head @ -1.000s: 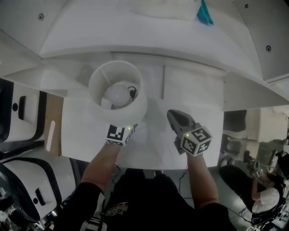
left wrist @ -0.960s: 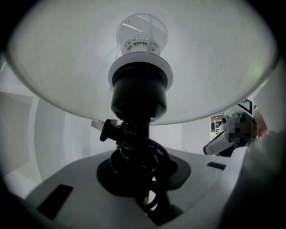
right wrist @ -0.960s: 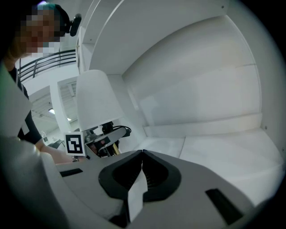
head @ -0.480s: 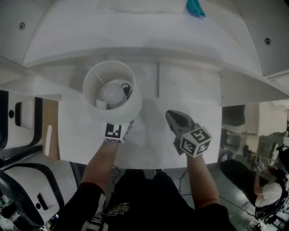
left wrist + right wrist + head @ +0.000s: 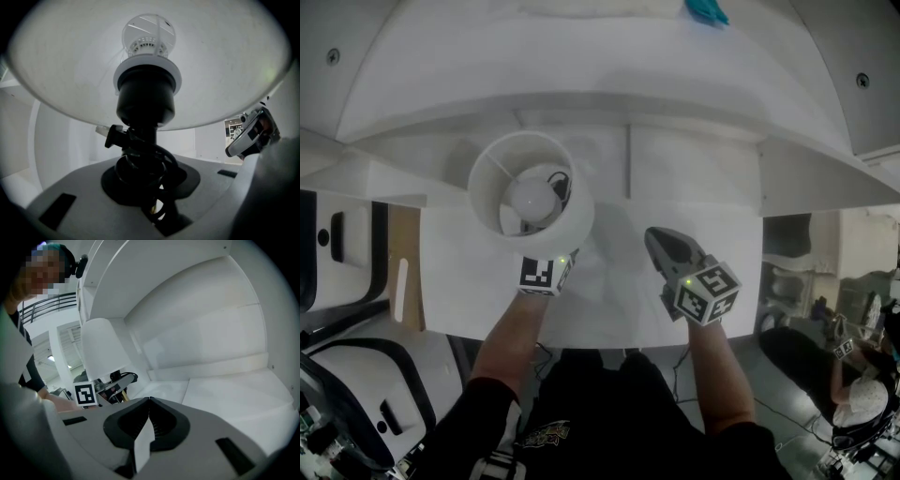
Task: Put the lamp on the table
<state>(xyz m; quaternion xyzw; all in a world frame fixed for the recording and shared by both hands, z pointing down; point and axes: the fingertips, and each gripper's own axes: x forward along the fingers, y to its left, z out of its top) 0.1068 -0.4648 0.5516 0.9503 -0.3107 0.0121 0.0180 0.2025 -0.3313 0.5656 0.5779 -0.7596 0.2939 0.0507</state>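
The lamp (image 5: 574, 223) has a white drum shade, a bulb (image 5: 148, 33) and a black socket (image 5: 146, 96) with a cord looped round the stem. It stands upright over the left half of the white table (image 5: 694, 178); its base is hidden. My left gripper (image 5: 553, 259) reaches under the shade from the near side and is shut on the lamp's stem (image 5: 143, 161). My right gripper (image 5: 656, 242) hovers shut and empty over the middle of the table, to the right of the lamp. The right gripper view shows the shade (image 5: 103, 355) at left.
A curved white wall (image 5: 600, 75) rises behind the table, with a teal object (image 5: 705, 9) at its top. The table's near edge runs just under my hands. White furniture (image 5: 347, 244) stands at the left, and a person (image 5: 862, 403) sits on the floor at lower right.
The lamp, held in my left gripper, has shifted a little to the left. The right gripper has stayed in place, shut.
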